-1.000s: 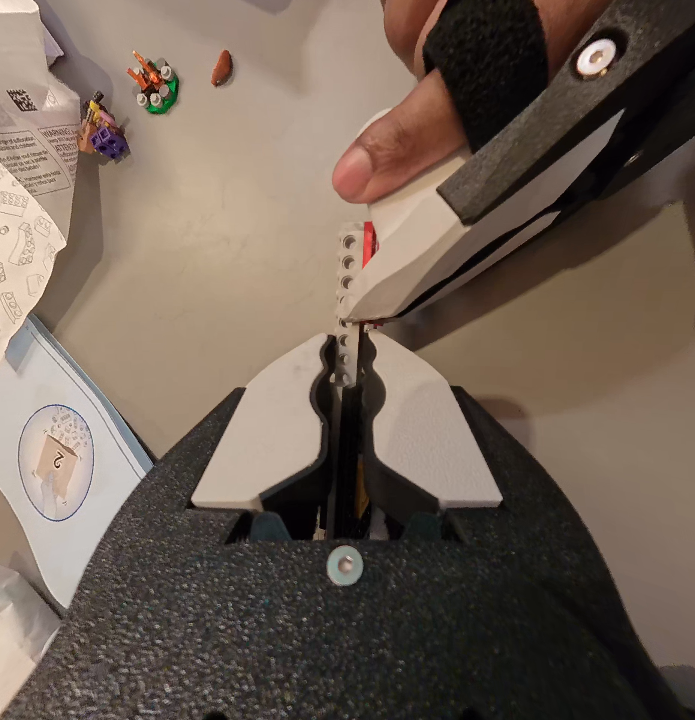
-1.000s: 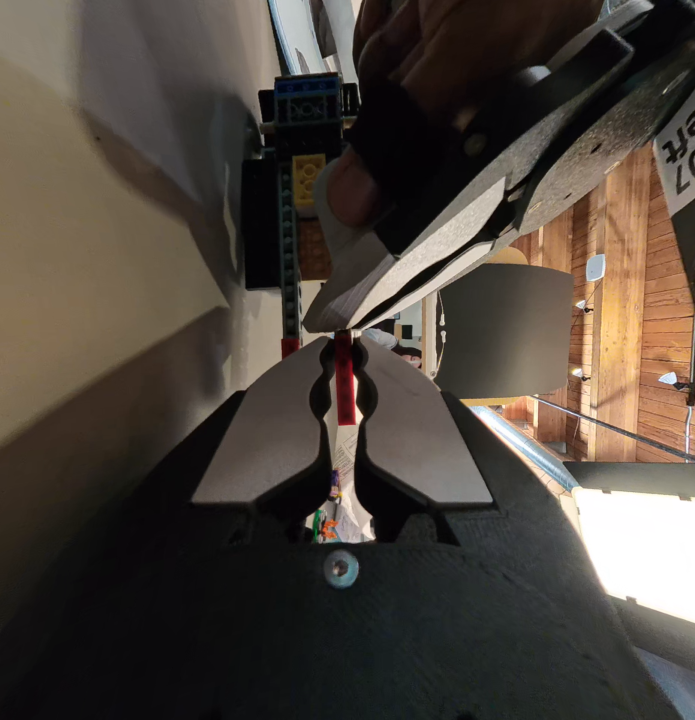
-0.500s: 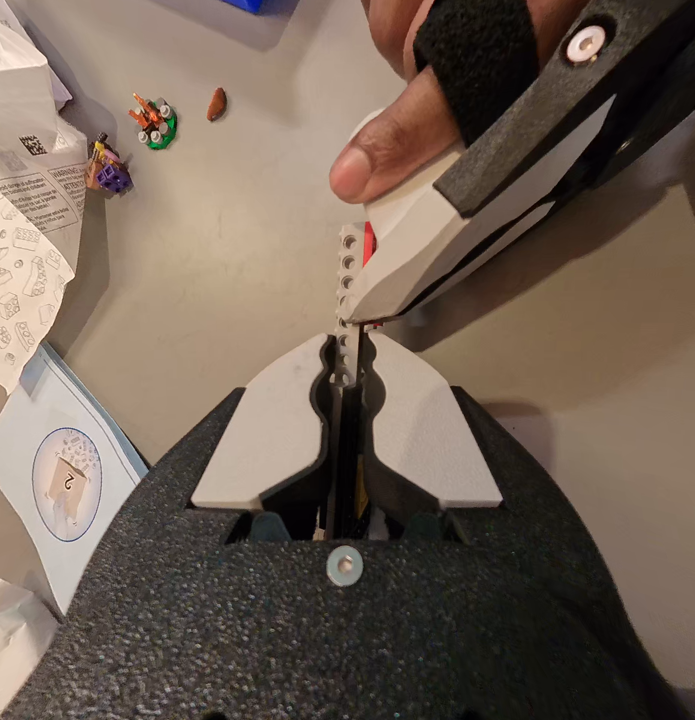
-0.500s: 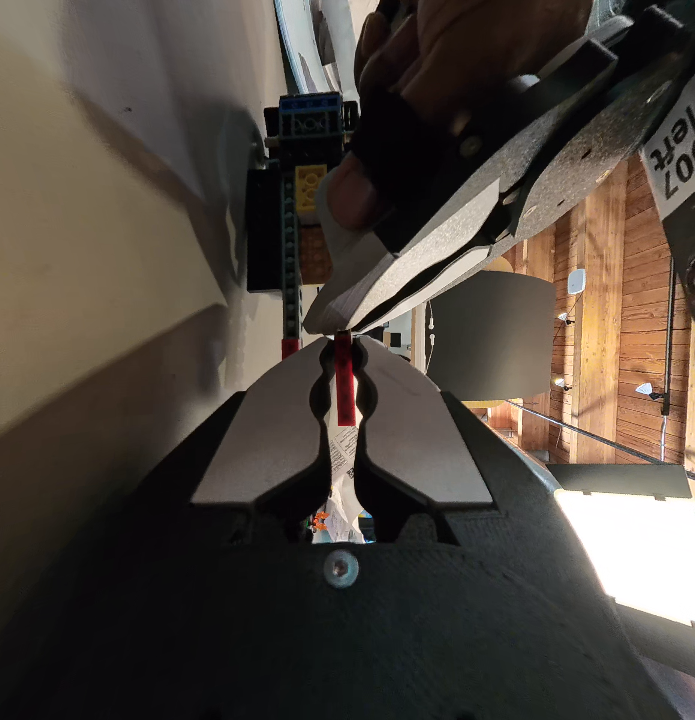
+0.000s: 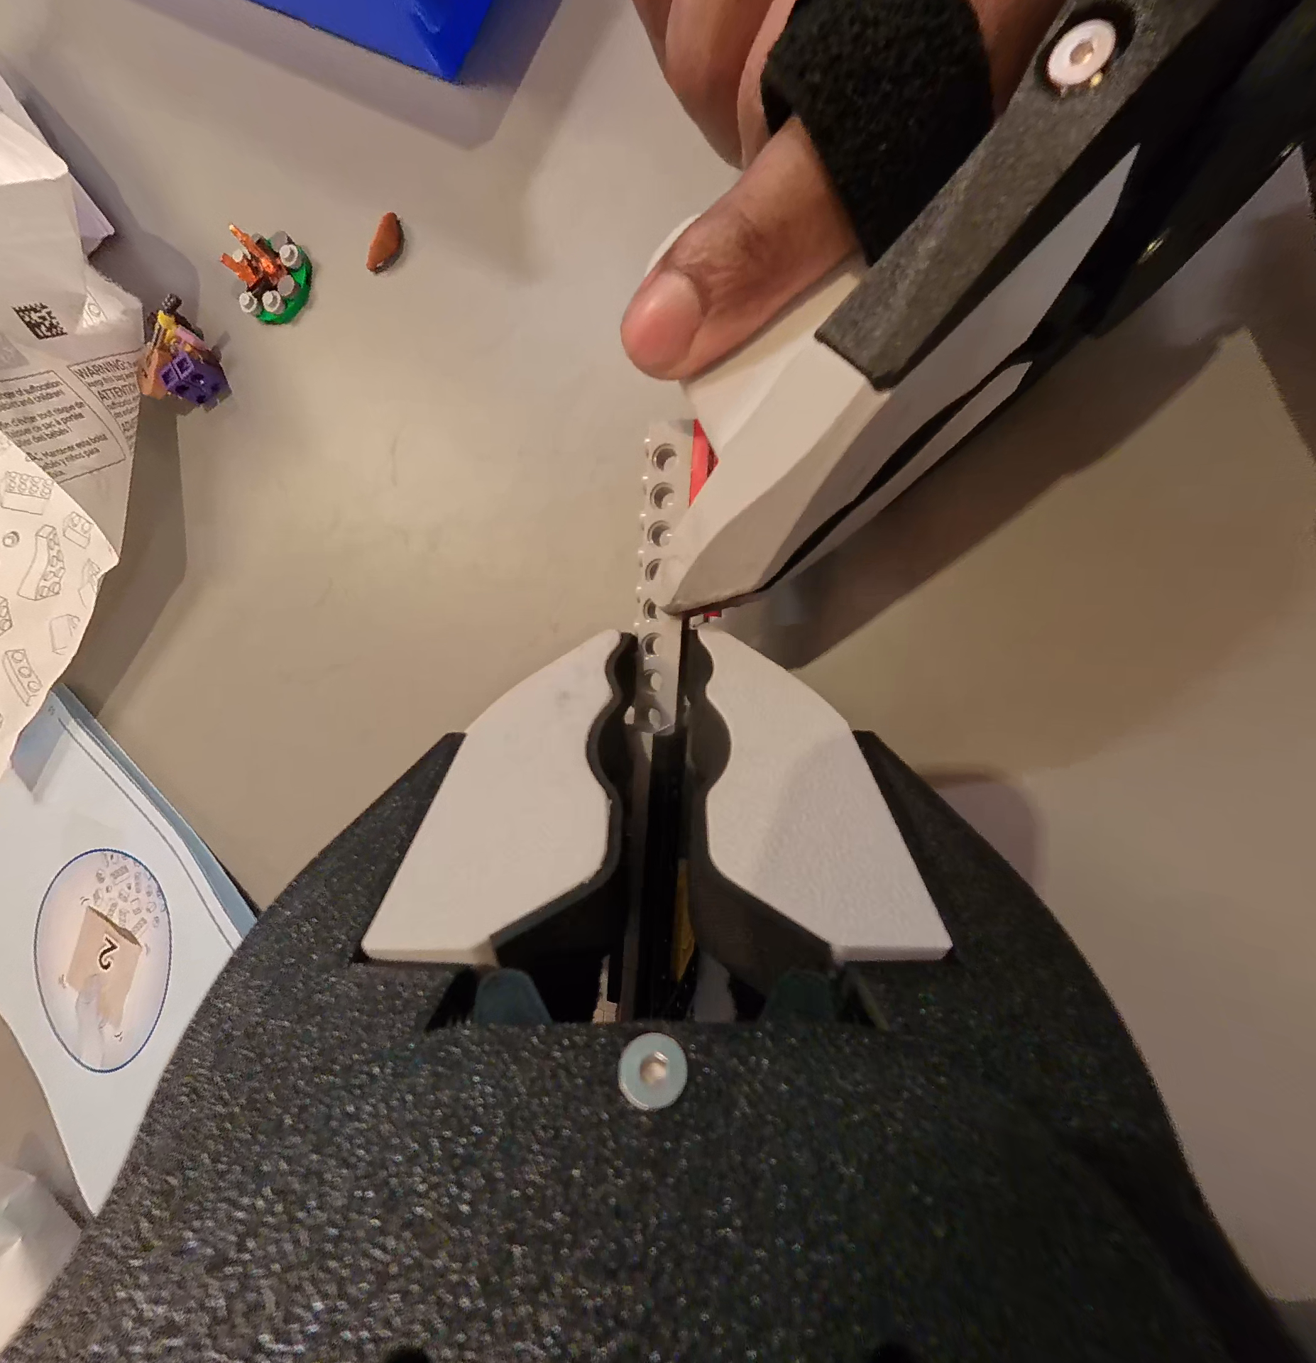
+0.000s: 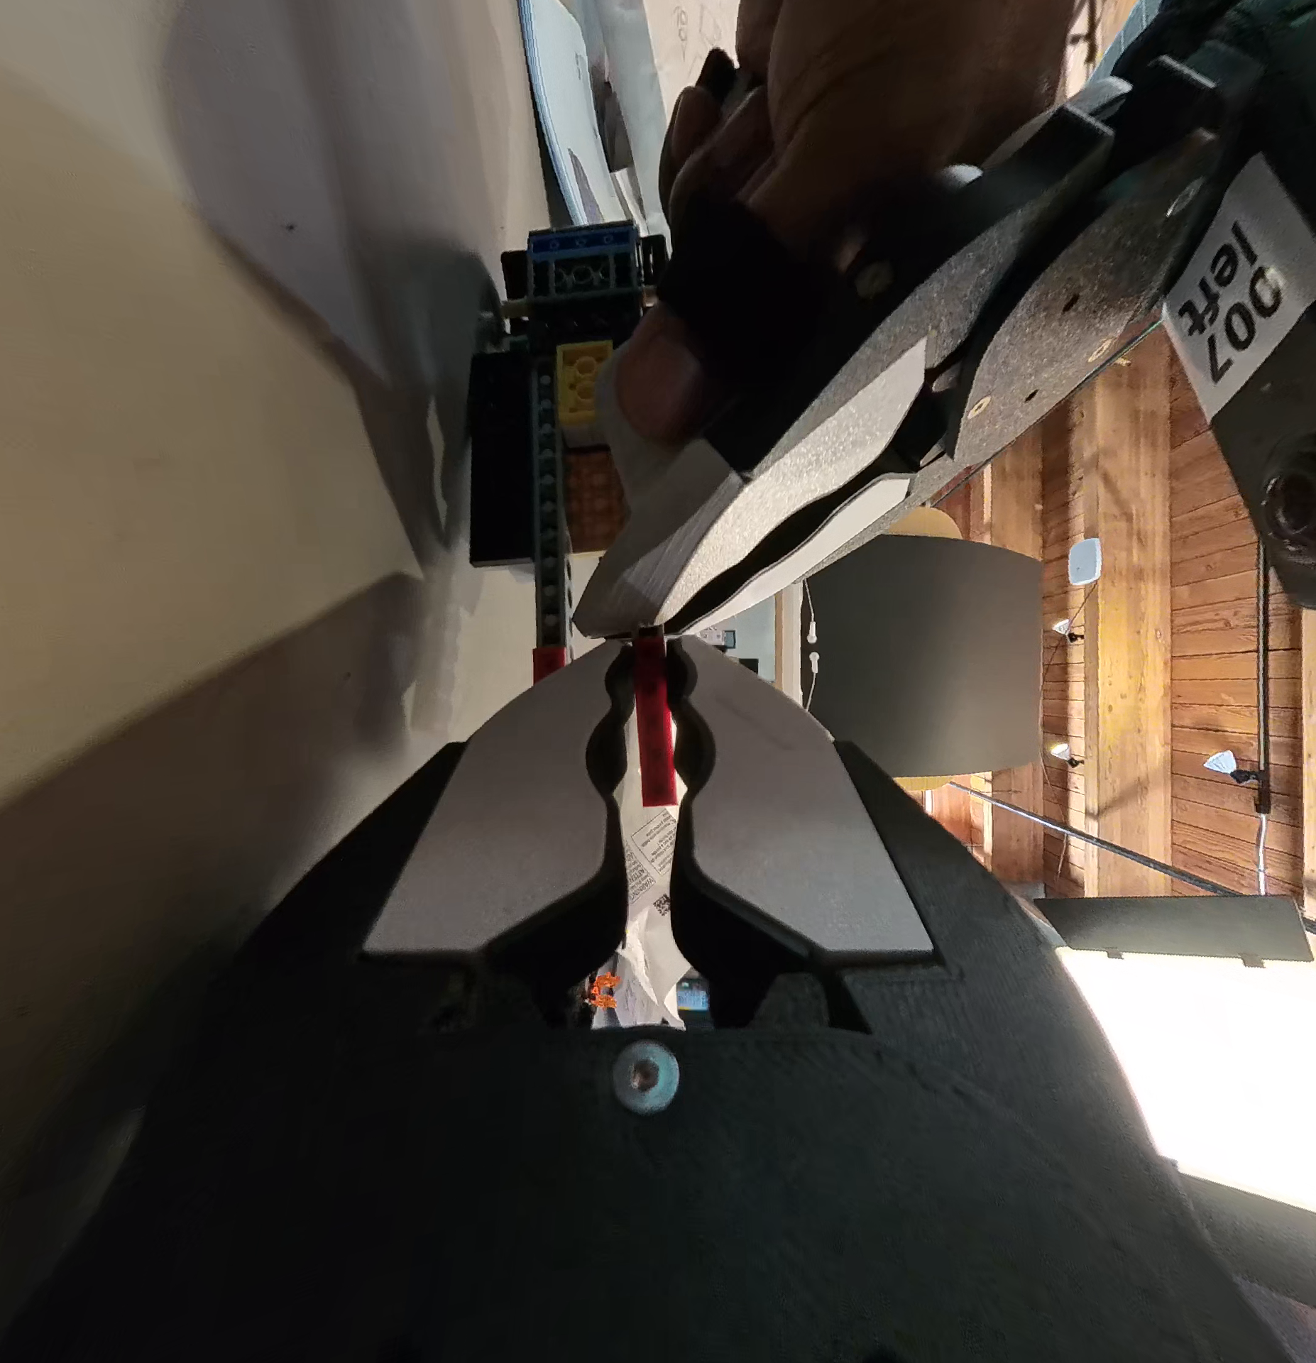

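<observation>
Left wrist view is showing the left gripper (image 5: 659, 649) clamping narrowly on a grey holed beam (image 5: 659, 531) of a brick assembly (image 6: 566, 413), while beside that beam the right gripper (image 6: 651, 649) is pinching a red strip (image 6: 655, 730) between its nearly closed jaws, fingertips meeting.
</observation>
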Available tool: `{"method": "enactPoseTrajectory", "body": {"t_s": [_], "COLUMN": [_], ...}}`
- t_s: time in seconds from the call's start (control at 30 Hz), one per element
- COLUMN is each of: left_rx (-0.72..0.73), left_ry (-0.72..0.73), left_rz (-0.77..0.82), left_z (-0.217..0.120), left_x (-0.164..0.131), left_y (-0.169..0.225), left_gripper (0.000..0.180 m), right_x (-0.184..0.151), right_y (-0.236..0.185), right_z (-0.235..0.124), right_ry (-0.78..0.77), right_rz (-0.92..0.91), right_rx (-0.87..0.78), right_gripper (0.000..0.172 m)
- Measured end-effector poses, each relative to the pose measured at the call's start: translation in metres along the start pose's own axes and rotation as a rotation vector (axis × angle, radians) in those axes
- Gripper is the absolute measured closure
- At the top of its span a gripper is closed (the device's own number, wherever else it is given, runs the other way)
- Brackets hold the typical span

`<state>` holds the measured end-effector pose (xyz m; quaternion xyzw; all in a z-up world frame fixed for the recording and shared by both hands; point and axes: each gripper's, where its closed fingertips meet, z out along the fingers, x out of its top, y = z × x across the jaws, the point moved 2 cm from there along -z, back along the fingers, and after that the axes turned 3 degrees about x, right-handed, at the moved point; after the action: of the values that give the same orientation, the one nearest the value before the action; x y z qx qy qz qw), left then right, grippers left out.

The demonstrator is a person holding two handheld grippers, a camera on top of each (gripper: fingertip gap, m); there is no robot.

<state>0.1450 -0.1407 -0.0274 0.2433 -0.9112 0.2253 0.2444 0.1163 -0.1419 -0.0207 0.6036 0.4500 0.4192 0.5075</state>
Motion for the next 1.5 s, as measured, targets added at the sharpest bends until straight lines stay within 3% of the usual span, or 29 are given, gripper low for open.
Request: {"method": "enactPoseTrajectory", "body": {"t_s": [0.03, 0.27, 0.33, 0.4, 0.57, 0.7, 0.97, 1.07, 1.23, 1.5], "left_rx": [-0.001, 0.003, 0.186, 0.098, 0.099, 0.095, 0.092, 0.099, 0.092, 0.064], "left_ry": [0.001, 0.007, -0.153, -0.086, -0.105, -0.103, -0.104, -0.108, -0.096, -0.035], "left_rz": [0.000, 0.004, -0.006, -0.050, -0.055, -0.041, -0.030, -0.030, -0.049, -0.129], "left_z": [0.000, 0.002, 0.003, -0.003, -0.001, -0.002, -0.003, -0.004, -0.006, -0.015], "left_x": [0.001, 0.002, -0.024, -0.022, -0.025, -0.025, -0.025, -0.026, -0.027, -0.021], "left_y": [0.001, 0.001, -0.028, -0.021, -0.021, -0.019, -0.018, -0.018, -0.020, -0.022], "left_gripper": [0.168, 0.168, 0.168, 0.168, 0.168, 0.168, 0.168, 0.168, 0.168, 0.168], "right_x": [0.000, 0.000, 0.020, 0.031, 0.012, -0.036, -0.199, -0.227, -0.202, -0.068], "right_y": [0.000, 0.000, 0.012, 0.009, 0.017, 0.032, 0.074, 0.068, 0.056, 0.004], "right_z": [-0.001, -0.006, -0.019, -0.022, -0.020, -0.035, -0.113, -0.122, -0.112, -0.037], "right_ry": [0.003, 0.024, 0.160, 0.166, 0.097, -0.063, -0.631, -0.743, -0.652, -0.277], "right_rz": [-0.001, -0.005, 0.031, 0.020, 0.106, 0.258, 0.483, 0.596, 0.610, 0.325], "right_rx": [0.000, -0.002, -0.071, -0.064, -0.072, -0.119, -0.219, -0.165, -0.104, 0.166], "right_gripper": [0.164, 0.164, 0.164, 0.164, 0.164, 0.164, 0.164, 0.147, 0.143, 0.149]}}
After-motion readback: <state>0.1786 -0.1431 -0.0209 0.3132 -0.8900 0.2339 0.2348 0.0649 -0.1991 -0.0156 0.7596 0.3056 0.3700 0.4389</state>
